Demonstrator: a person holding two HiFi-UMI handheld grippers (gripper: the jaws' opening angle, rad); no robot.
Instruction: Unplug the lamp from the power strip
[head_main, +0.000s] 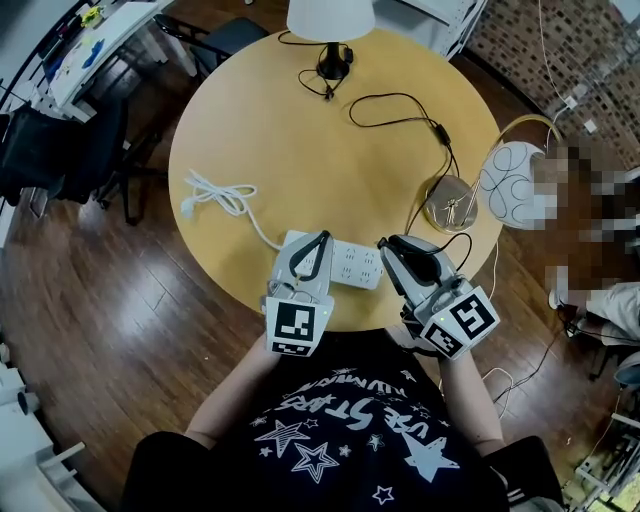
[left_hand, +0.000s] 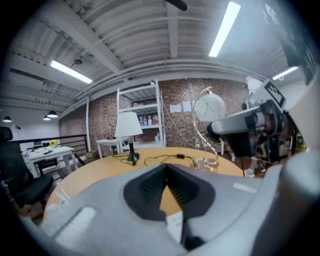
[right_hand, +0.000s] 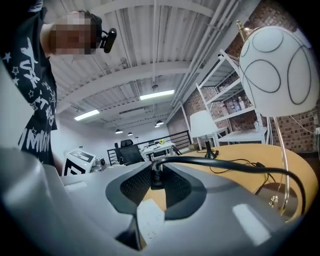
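Clamping the black plug (right_hand: 156, 176), right gripper (head_main: 388, 245) sits beside closed left gripper (head_main: 322, 238) over power strip (head_main: 352, 263).

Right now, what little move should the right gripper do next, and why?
Probably lower the black plug onto the table beside the power strip and let go: the right gripper pinches it, and it already looks clear of the strip's sockets.

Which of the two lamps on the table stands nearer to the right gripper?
The globe-shaded lamp with the glass base, at the right edge of the table, close to the right gripper. The cone-shaded lamp stands at the far edge.
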